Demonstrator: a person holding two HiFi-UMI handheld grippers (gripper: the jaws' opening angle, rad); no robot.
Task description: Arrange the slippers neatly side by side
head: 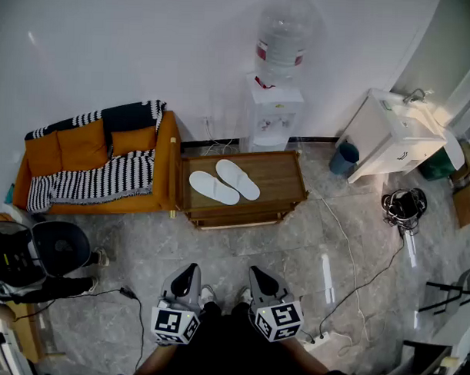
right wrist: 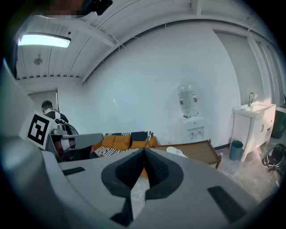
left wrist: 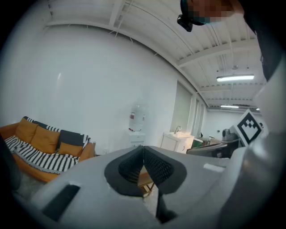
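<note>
Two white slippers lie on the low wooden table [head: 284,177] in the head view: the left slipper [head: 213,187] and the right slipper [head: 237,178], angled toward each other with their far ends close. My left gripper [head: 187,278] and right gripper [head: 263,279] are held low near my body, well short of the table. Both are shut with nothing between the jaws. In the right gripper view, the table [right wrist: 196,151] and a slipper [right wrist: 175,151] show past the shut right gripper [right wrist: 144,151]. The left gripper [left wrist: 143,147] points toward the far wall.
An orange sofa [head: 89,166] with striped throws stands left of the table. A water dispenser [head: 274,107] is behind it, a white sink cabinet [head: 391,134] and blue bin [head: 344,157] to the right. Cables [head: 355,264] run across the grey floor. A black chair [head: 60,250] sits at left.
</note>
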